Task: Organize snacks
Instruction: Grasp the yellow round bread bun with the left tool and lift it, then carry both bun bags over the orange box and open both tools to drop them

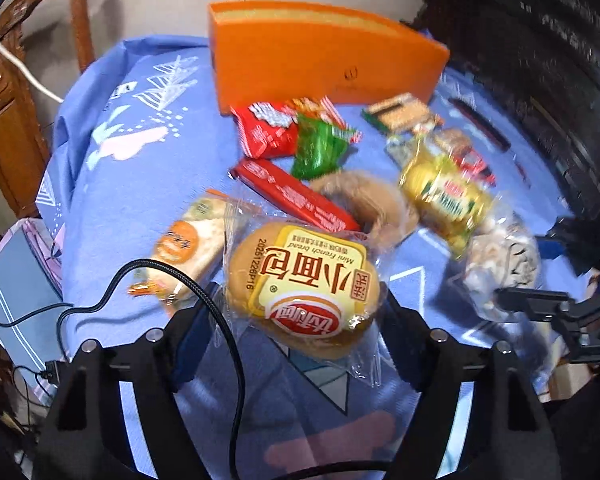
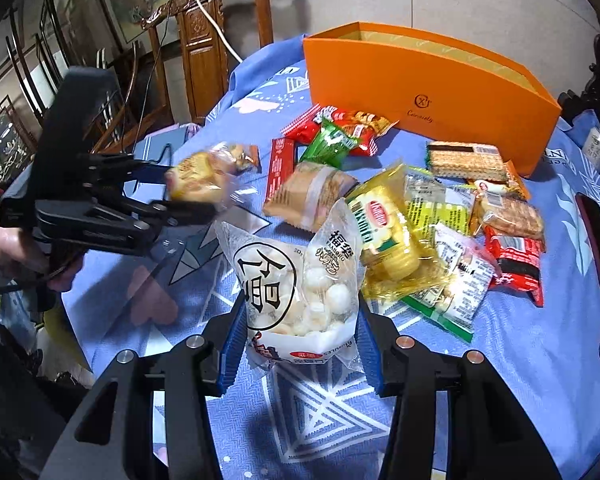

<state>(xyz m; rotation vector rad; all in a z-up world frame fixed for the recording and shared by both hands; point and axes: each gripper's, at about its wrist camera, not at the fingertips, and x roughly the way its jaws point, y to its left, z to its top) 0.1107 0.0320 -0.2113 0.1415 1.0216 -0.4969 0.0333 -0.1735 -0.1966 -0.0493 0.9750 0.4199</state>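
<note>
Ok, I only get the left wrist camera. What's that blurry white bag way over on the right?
Observer: The right gripper is shut on it. It's a candy bag, clear, full of round white sweets.
Operator: And is my one touching the table?
Observer: It doesn't look like it. From the right wrist, the left gripper holds the mini bread bag up above the blue cloth.
</note>
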